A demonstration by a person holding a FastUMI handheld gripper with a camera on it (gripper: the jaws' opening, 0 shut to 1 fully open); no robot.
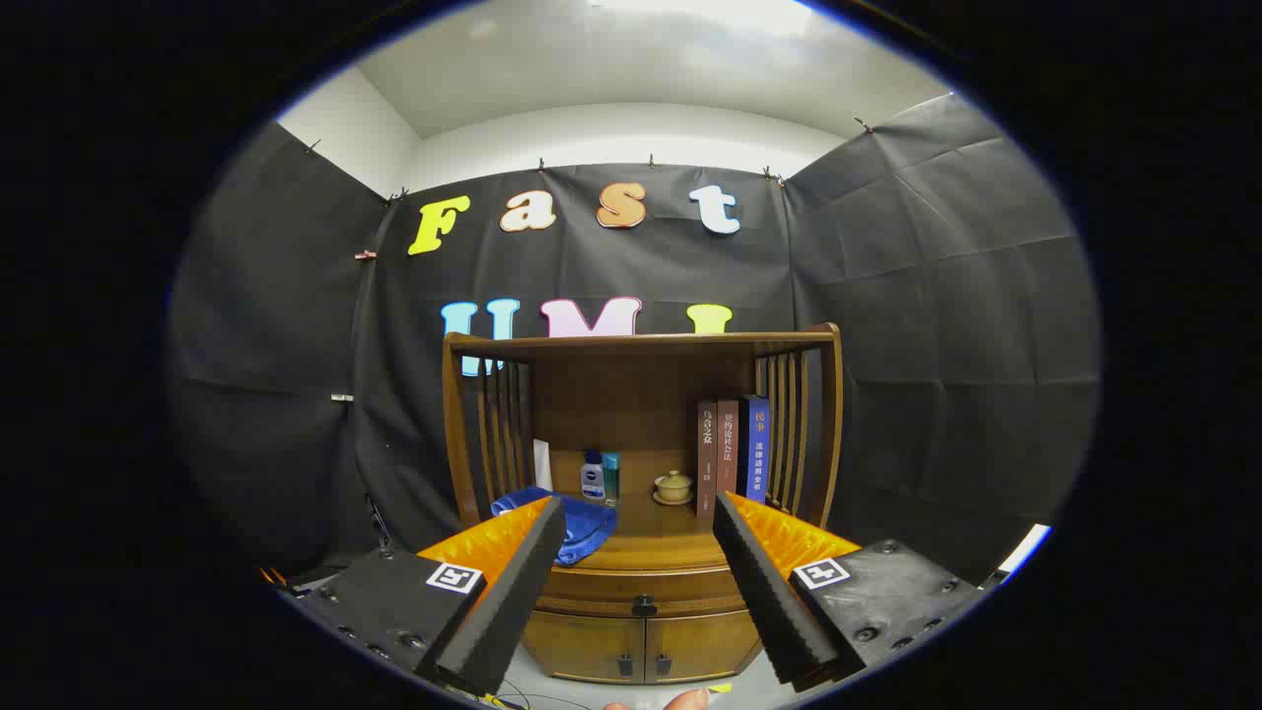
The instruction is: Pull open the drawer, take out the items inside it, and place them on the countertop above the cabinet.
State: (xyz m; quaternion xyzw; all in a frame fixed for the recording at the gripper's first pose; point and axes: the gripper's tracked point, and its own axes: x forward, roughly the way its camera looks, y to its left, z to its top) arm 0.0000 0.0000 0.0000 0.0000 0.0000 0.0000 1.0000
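Cabinet [641, 631]: polished brown wood, smooth, satin sheen; drawer [643, 590] front the same wood with a small dark knob.
Counter [646, 540]: glossy wood.
Towel [577, 523], at 9 o'clock on the counter: blue soft cloth, matt, rumpled.
Books [732, 454], at 3 o'clock: paper covers, smooth.
Teacup [674, 485]: glazed ceramic.
Bottle [592, 475]: plastic, smooth.
Claw [636, 582], fingers spread wide apart: ribbed matt foam pads [513, 592].

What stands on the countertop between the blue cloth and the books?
In the gripper view, two small bottles and a lidded cup stand between the blue cloth and the books. The gripper is open.
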